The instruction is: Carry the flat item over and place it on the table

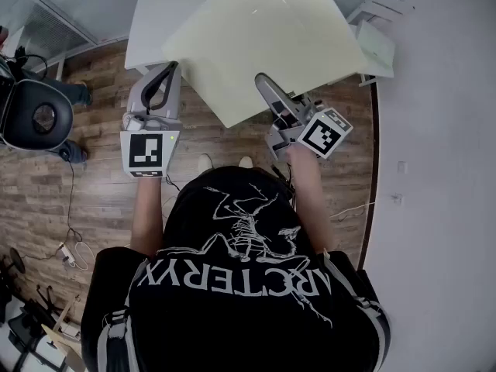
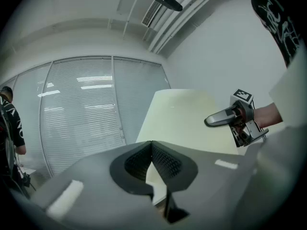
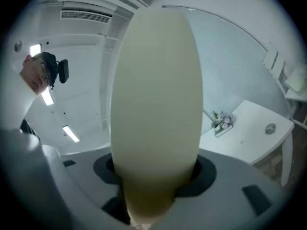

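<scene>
While the cream panel (image 1: pixel 263 45) hangs over the white tabletop's (image 1: pixel 159 14) near edge, apparently not resting on it, the left hand-held gripper (image 1: pixel 165 76) and right hand-held gripper (image 1: pixel 267 87) each pinch its near edge, well apart. Thin, matte, smooth, square-cornered. Looks light and fairly stiff, maybe slightly bowed. Probably levers hard at the jaws, so two spaced edge grips suit it.
</scene>
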